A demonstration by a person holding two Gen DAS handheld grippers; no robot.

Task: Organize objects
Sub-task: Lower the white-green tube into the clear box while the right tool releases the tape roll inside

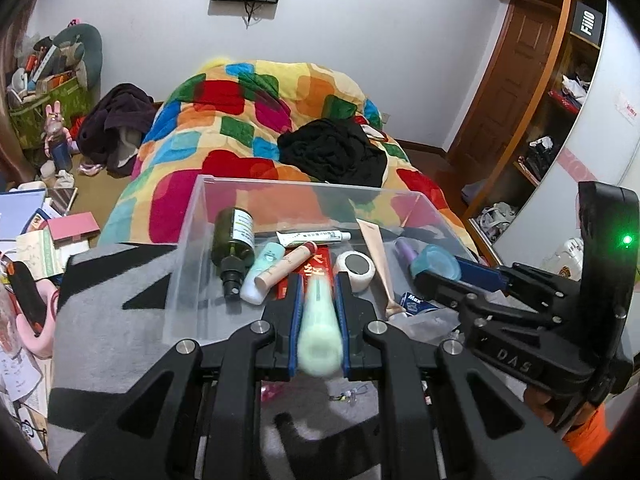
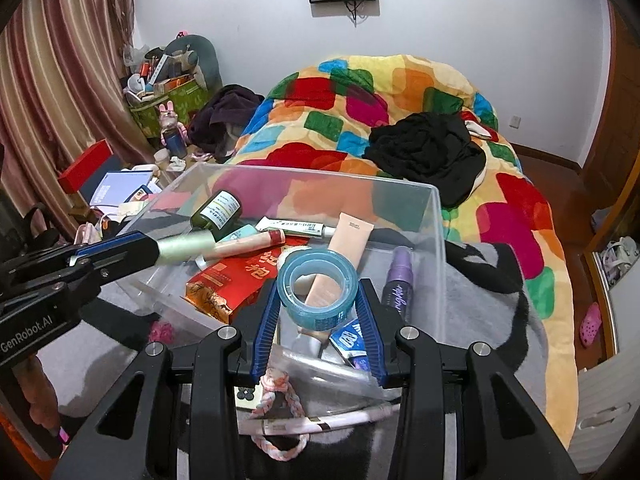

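Hovering over clear bin: left tool clamped on green tube, right tool on tape roll; collision risked, tools crowded.

"Fiilo" in white on a black sign at the upper right of the left wrist view. "DAS" embossed on the black gripper body at lower right. "Max" on a blue-and-white packet in the clear bin. "GenRobot.AI" on the black gripper body at left of the right wrist view. Chinese characters, unreadable, on a red pouch.
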